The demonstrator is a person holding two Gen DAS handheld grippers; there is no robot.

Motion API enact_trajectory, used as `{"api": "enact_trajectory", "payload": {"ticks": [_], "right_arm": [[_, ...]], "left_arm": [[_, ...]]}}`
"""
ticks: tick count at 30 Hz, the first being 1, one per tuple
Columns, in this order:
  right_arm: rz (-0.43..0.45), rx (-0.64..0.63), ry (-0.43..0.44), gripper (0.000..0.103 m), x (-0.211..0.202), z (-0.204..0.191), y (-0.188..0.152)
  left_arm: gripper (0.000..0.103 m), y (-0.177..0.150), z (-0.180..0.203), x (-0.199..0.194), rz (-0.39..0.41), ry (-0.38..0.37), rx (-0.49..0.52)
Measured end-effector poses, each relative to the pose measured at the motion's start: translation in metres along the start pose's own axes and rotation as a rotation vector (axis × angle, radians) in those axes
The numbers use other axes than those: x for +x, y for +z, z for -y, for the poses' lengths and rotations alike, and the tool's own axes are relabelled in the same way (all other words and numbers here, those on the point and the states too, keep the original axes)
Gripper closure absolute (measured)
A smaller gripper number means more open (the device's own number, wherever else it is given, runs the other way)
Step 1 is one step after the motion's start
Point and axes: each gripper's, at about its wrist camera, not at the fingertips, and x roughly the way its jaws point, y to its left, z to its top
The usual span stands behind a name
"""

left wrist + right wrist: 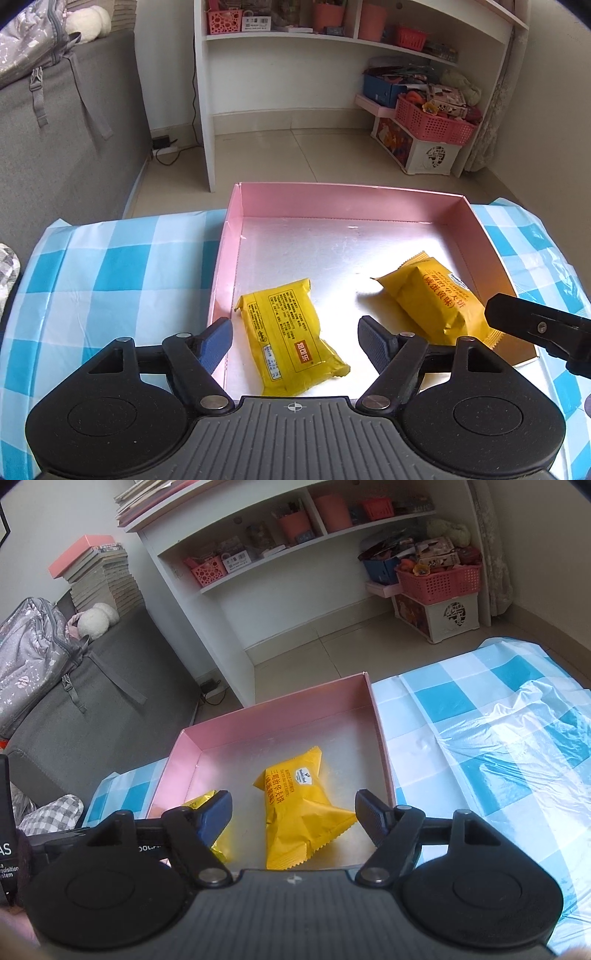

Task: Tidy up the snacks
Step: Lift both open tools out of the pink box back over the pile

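A blue-checked desk (pixel 110 266) carries a shallow pink box (pixel 236 221), the snacks' collecting place. Two yellow snack packets (pixel 291 332) (pixel 299 812) lie loose inside, near edge. Above them, left gripper (pixel 295 336) and right gripper (pixel 293 814) hold their fingers apart, empty.

Left claw (pixel 295 334) and right claw (pixel 293 812) both gape, angled downward.
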Motion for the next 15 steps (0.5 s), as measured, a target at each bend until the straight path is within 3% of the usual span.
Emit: {"api": "enact_trajectory", "payload": {"ticks": [15], "right_arm": [[-0.045, -0.083, -0.041, 0.017, -0.025, -0.006, -0.001]], "left_arm": [[0.015, -0.021, -0.001, -0.057, 0.016, 0.008, 0.013]]}}
